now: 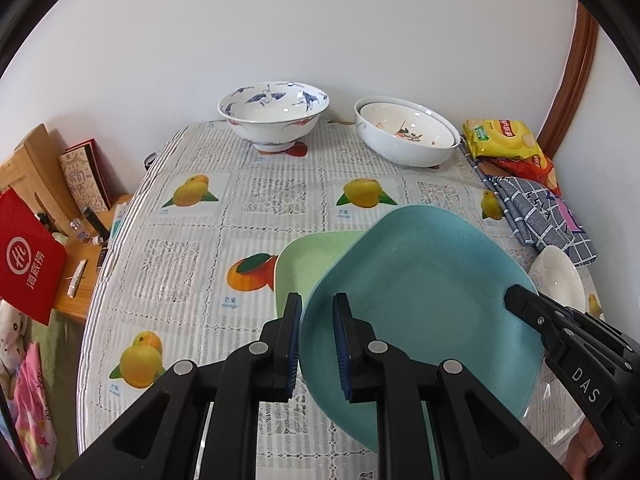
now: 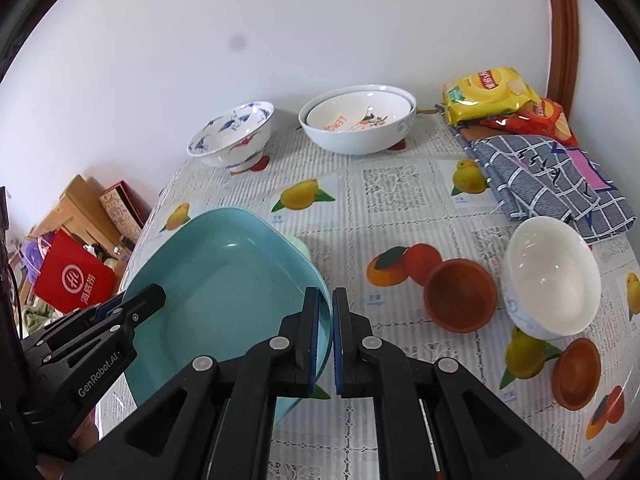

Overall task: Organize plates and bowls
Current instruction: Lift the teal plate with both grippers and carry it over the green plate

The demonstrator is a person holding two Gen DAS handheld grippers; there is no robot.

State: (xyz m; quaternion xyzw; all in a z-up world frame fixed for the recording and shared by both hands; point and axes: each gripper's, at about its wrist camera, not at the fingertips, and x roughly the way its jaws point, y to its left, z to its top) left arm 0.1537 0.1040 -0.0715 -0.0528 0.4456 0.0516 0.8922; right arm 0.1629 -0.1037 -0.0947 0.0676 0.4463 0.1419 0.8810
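The blue plate [image 1: 420, 300] is held by its opposite rims in the 2 clamped grippers, left gripper [image 1: 318, 344] and right gripper [image 2: 326, 340], just above the green plate [image 1: 312, 264], and should be lowered level until nested.

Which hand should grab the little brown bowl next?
Probably the right. The brown bowl lies on the right tool's side, beside the white bowl; the left tool is at the blue plate's far rim. Both grip that plate now.
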